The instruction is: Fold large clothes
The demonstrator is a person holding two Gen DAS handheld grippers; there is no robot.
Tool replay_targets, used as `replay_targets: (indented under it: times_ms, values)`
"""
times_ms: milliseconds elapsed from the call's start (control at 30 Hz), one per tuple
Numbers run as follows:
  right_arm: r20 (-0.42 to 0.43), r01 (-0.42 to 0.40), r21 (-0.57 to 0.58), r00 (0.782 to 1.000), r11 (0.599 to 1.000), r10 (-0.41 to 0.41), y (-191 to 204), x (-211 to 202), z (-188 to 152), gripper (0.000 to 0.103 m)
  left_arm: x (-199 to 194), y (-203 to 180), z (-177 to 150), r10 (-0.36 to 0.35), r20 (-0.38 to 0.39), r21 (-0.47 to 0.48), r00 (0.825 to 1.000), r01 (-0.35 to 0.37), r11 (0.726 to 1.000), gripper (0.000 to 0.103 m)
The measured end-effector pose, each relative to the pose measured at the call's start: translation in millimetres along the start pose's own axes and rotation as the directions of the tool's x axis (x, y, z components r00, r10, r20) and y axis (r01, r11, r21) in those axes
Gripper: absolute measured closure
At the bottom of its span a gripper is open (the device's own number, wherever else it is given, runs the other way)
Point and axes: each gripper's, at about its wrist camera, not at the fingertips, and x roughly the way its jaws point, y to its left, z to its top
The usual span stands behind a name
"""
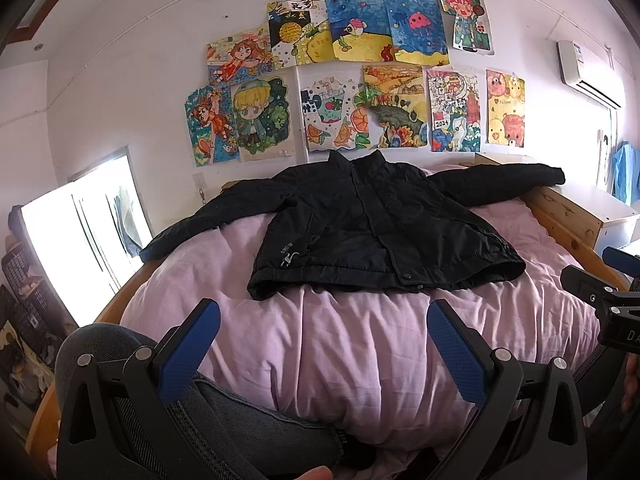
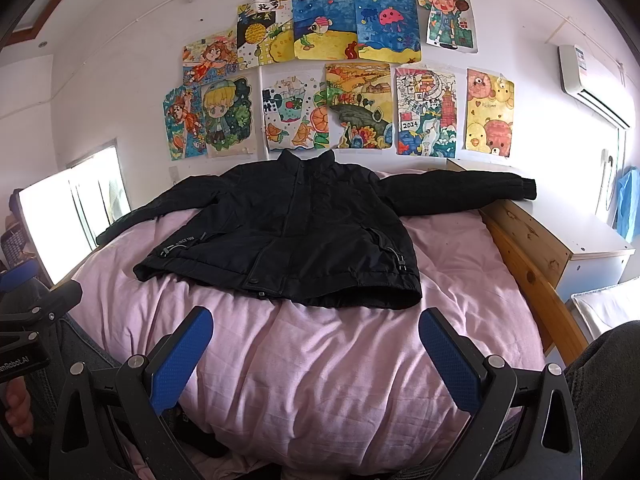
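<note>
We find a black padded jacket [image 1: 372,224] laid flat, front up and closed, on a pink quilt [image 1: 360,352] covering a wooden-framed bed [image 2: 532,280]. Relative to the jacket, the collar stands at the far end toward a wall of coloured drawings [image 2: 328,72], and the hem lies nearest us. Both sleeves spread outward from the jacket; the right sleeve's cuff rests on a white-topped pine cabinet [image 2: 568,236]. The left gripper [image 1: 324,344] hovers short of the jacket's hem, jaws wide, nothing between them. The right gripper [image 2: 316,352] hovers likewise short of the hem, jaws wide and empty. Neither touches the jacket.
</note>
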Motion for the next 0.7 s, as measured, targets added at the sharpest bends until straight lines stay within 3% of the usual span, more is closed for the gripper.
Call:
replay_targets:
  times_ms: [700]
  values:
    - [0.0, 0.0, 0.002, 1.0, 1.0, 0.0, -1.3, -0.6, 1.2, 0.0, 0.1, 0.1, 0.0, 0.0, 0.002, -0.001, 1.0, 0.0, 1.0, 0.001]
